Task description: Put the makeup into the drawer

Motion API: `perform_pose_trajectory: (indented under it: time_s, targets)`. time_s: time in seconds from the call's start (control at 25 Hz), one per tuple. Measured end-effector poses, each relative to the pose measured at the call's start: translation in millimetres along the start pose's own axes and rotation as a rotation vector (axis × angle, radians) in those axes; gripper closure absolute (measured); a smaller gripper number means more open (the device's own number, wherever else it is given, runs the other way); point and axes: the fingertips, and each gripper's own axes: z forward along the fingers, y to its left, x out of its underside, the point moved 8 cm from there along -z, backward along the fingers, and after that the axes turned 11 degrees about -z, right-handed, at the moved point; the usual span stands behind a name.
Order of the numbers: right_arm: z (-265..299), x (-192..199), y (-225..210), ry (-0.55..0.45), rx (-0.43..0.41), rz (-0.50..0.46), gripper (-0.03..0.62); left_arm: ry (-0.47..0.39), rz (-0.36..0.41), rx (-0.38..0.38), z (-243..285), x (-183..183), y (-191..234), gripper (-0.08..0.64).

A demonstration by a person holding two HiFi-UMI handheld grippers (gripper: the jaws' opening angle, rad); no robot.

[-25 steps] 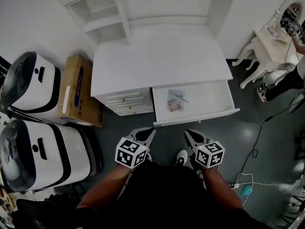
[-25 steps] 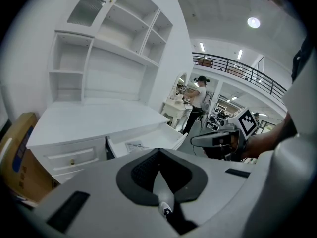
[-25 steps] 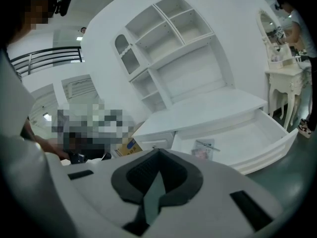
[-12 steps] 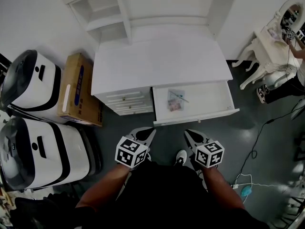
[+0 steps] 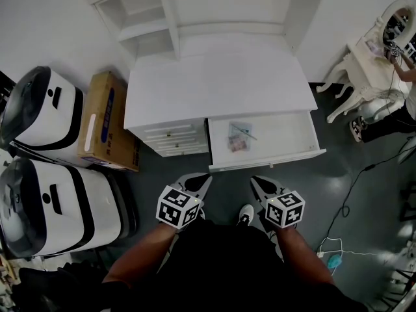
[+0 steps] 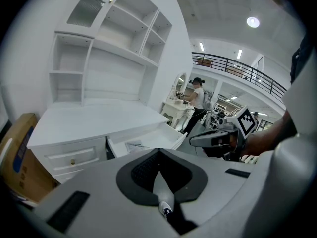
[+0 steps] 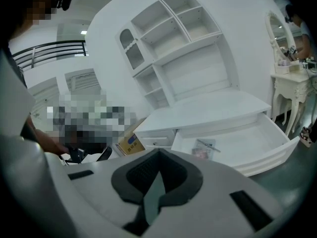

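The white desk's right drawer stands pulled open. A clear makeup pouch with a pink item and a thin pencil lies flat inside it, toward the left; it also shows in the right gripper view as the pouch. Both grippers hang close to the person's body, in front of the drawer and apart from it. My left gripper has its jaws together with nothing between them. My right gripper is likewise shut and empty, level with the left.
A shelf hutch tops the desk. To the left stand a cardboard box and two white-and-black machines. At the right are a white vanity, a person and a floor cable.
Both grippers, the drawer and the pouch stay where they were. Only the person at the far right edge has shifted slightly.
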Motion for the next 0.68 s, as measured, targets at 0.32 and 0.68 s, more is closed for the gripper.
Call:
perform_pose_trajectory:
  time_s: [0.32,0.68]
  targets:
    - [1.6,-0.2,1.4,0.000,-0.004,0.000,0.566,-0.001,-0.004,-0.009,-2.2,0.8,2.1,0.555]
    - [2.5,-1.1,2.8,0.000,-0.005,0.000,0.566,0.002,-0.006,-0.012,-3.6,1.2,4.2,0.555]
